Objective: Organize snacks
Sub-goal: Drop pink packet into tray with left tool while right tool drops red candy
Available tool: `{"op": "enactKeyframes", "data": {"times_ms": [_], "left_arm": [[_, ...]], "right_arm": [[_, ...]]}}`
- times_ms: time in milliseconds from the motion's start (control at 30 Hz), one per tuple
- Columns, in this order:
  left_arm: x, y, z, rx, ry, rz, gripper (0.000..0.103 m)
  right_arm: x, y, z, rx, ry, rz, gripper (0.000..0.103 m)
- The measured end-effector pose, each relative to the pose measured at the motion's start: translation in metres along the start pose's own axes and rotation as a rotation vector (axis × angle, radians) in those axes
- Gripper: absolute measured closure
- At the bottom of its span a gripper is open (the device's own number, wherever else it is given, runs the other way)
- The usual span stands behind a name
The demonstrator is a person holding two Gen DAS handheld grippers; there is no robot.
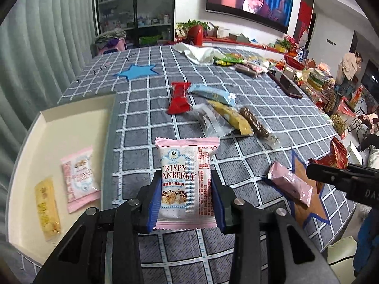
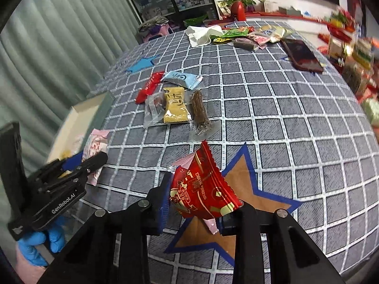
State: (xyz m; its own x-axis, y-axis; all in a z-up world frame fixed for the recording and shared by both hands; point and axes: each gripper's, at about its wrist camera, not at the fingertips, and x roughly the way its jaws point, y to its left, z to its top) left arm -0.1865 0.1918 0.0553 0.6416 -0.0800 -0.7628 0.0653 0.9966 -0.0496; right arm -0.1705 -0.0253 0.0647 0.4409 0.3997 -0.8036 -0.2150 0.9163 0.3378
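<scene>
My left gripper (image 1: 187,189) is shut on a pink and white cranberry nougat packet (image 1: 186,179), held above the checked cloth just right of the cream box (image 1: 71,123). The box holds a matching pink packet (image 1: 79,179) and a yellow bar (image 1: 47,210). My right gripper (image 2: 196,201) is shut on a red snack packet (image 2: 201,189) above the brown star (image 2: 246,194). A pink packet (image 1: 290,183) lies on that star. The left gripper also shows in the right wrist view (image 2: 78,165), and the right gripper shows in the left wrist view (image 1: 331,172).
A cluster of snacks lies mid-table: a red packet (image 2: 149,86), a light blue one (image 2: 182,78), a clear one (image 2: 154,108), a yellow one (image 2: 175,106) and a brown bar (image 2: 200,108). More snacks (image 2: 239,35), a white cloth (image 2: 203,33) and a phone (image 2: 300,54) lie at the far edge.
</scene>
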Motion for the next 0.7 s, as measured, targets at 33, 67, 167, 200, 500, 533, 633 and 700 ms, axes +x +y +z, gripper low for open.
{"op": "enactKeyframes", "data": {"times_ms": [33, 67, 167, 200, 500, 533, 633, 700], "left_arm": [[-0.003, 0.002, 0.001, -0.001, -0.008, 0.002, 0.062], [-0.006, 0.004, 0.002, -0.003, -0.018, 0.004, 0.062], [-0.016, 0.014, 0.004, -0.013, -0.045, 0.022, 0.062], [-0.021, 0.022, 0.004, -0.024, -0.057, 0.034, 0.062], [-0.054, 0.102, -0.012, -0.151, -0.109, 0.178, 0.062], [-0.055, 0.113, -0.015, -0.169, -0.106, 0.197, 0.062], [-0.053, 0.136, -0.025, -0.213, -0.083, 0.228, 0.062], [-0.049, 0.147, -0.030, -0.234, -0.067, 0.240, 0.062]], "right_arm": [[-0.001, 0.000, 0.001, 0.003, -0.002, 0.000, 0.070], [-0.003, 0.002, 0.001, -0.003, -0.005, -0.004, 0.070], [-0.002, 0.020, 0.005, -0.056, -0.007, -0.001, 0.070], [-0.001, 0.025, 0.006, -0.068, -0.006, 0.005, 0.070], [0.037, 0.121, 0.019, -0.230, 0.043, 0.106, 0.070], [0.043, 0.137, 0.022, -0.252, 0.050, 0.126, 0.070], [0.060, 0.179, 0.029, -0.295, 0.070, 0.185, 0.070], [0.070, 0.197, 0.034, -0.301, 0.085, 0.222, 0.070]]}}
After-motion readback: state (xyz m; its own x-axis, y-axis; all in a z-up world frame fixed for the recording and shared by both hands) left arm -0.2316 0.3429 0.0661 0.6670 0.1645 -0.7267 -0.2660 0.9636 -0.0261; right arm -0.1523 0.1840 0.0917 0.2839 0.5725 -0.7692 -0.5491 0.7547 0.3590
